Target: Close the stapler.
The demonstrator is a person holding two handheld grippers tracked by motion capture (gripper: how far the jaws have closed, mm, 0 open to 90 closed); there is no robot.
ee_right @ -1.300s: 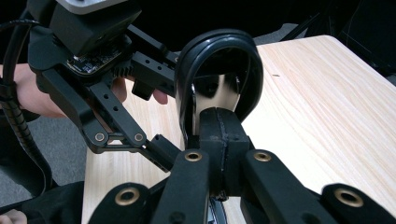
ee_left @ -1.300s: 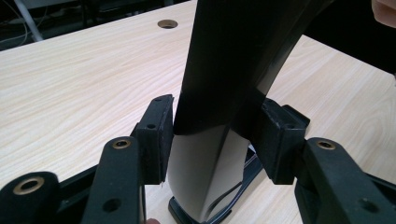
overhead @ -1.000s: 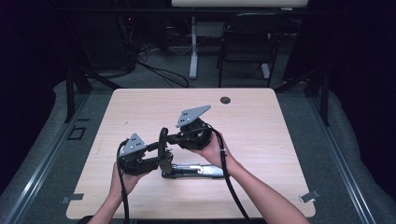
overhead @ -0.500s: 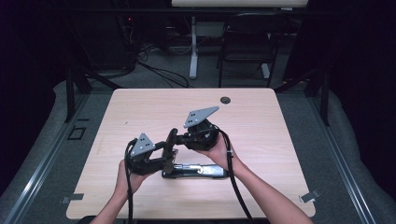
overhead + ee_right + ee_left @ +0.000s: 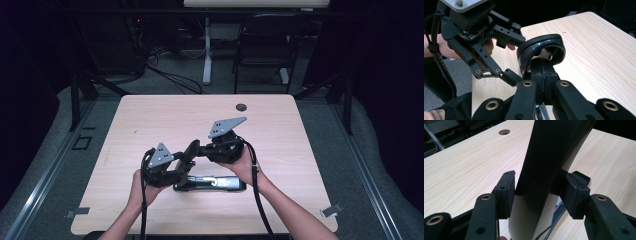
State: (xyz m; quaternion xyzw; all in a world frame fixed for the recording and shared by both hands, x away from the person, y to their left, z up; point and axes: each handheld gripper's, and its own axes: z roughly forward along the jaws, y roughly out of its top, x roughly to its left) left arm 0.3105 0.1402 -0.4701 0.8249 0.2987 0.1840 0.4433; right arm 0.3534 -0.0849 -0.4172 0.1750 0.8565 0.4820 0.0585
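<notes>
Both claws on black band [image 5: 541, 47], apparently

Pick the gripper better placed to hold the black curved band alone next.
Right, probably. The right gripper has its jaws shut on the black curved band. The left gripper has a jaw on either side of the band, and I cannot tell whether they clamp it.

table [image 5: 150, 120]: pale matt wood grain | band [image 5: 541, 45]: glossy black plastic (smooth) | plate [image 5: 226, 126]: grey metal
</notes>
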